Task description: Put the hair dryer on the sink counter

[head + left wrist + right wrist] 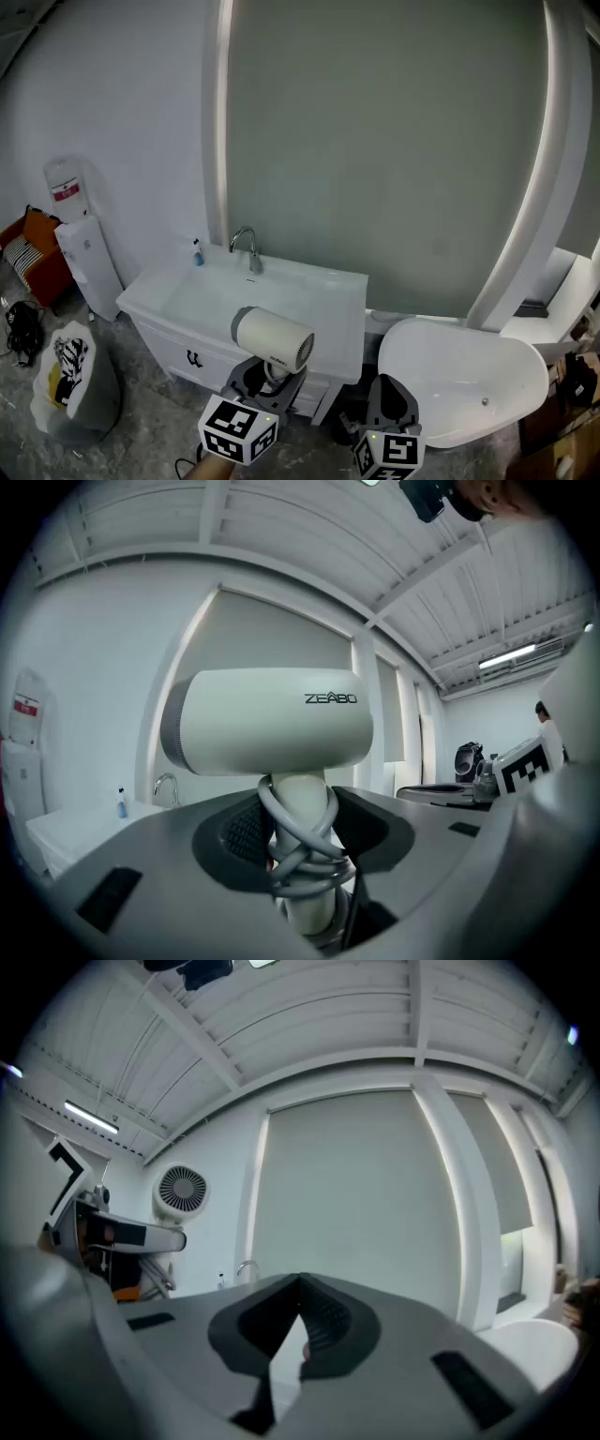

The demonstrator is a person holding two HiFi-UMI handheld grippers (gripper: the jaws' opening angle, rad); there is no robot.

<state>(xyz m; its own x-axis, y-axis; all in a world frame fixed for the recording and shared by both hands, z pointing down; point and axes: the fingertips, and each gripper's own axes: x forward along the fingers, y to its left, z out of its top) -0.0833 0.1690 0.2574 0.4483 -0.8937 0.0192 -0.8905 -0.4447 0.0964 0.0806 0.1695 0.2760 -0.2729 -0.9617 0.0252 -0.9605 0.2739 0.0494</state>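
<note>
- White bathroom tabletop (314, 281) with its faucet (246, 246) lies straight ahead of us.
- Our left gripper (267, 373) clamps the hair dryer (272, 339) by its upright handle, barrel crosswise, on the faucet's near side.
- Our right gripper (389, 405), jaws together and empty, sits farther from the faucet.

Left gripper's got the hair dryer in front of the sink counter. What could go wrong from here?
1. The left gripper clamps the hair dryer by its handle over the wrapped cord, with the bulky head on top; it might twist or slip.
2. The sink counter is mostly basin with a narrow flat rim, so the hair dryer may roll in or bump the faucet.
</note>
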